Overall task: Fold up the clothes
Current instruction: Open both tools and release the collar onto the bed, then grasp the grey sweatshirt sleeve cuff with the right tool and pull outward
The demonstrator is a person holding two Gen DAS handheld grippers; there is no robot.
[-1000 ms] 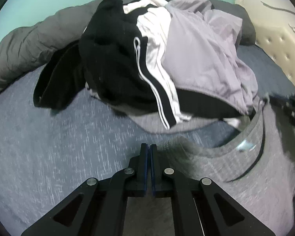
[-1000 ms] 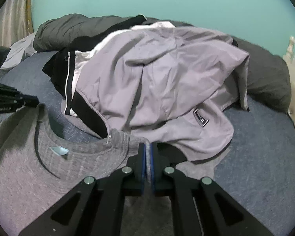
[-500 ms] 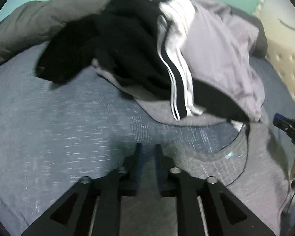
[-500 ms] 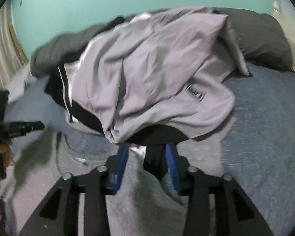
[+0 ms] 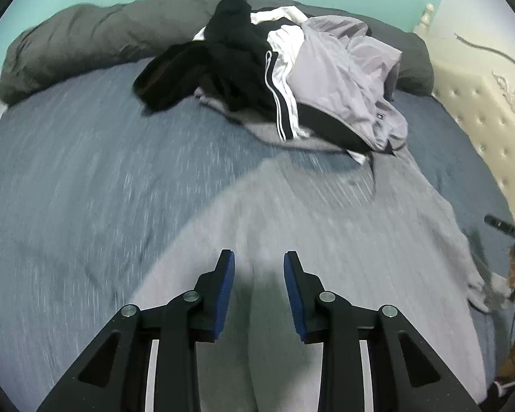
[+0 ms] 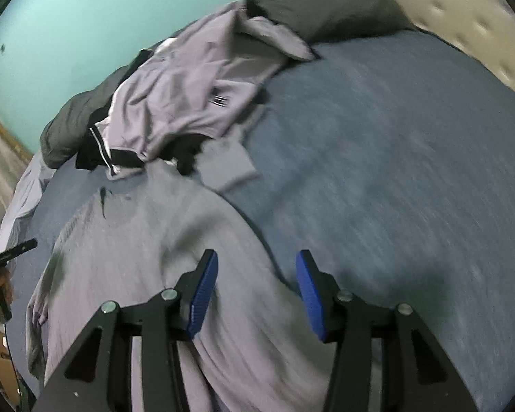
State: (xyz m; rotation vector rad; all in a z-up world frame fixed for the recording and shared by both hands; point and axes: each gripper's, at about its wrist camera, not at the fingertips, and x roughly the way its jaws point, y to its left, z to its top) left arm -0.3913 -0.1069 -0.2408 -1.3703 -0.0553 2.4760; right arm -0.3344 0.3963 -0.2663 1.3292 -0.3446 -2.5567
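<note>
Both grippers have let go of the grey T-shirt (image 5: 326,226) and drawn back from its collar end; a second ago each was shut at a shoulder, close under the clothes pile (image 5: 292,79). The T-shirt now lies spread on the blue bed sheet (image 5: 68,189), filling the lower centre of both views, with its top end touching the pile in the upper centre of the left wrist view. Judged from this layout, the spreading step is done and no fold is made yet.

The left gripper (image 5: 259,292) points steeply down over the middle of the T-shirt. Its jaws are opening, moderately apart, with nothing held between them.

The right gripper (image 6: 255,292) also points steeply down, and its view is now tilted where it was level. It sits over the T-shirt's edge, where fabric meets sheet. Its jaws are opening, roughly half apart, and empty.

Both views are motion-blurred. The dark grey duvet (image 5: 86,37) lies along the upper frame.
</note>
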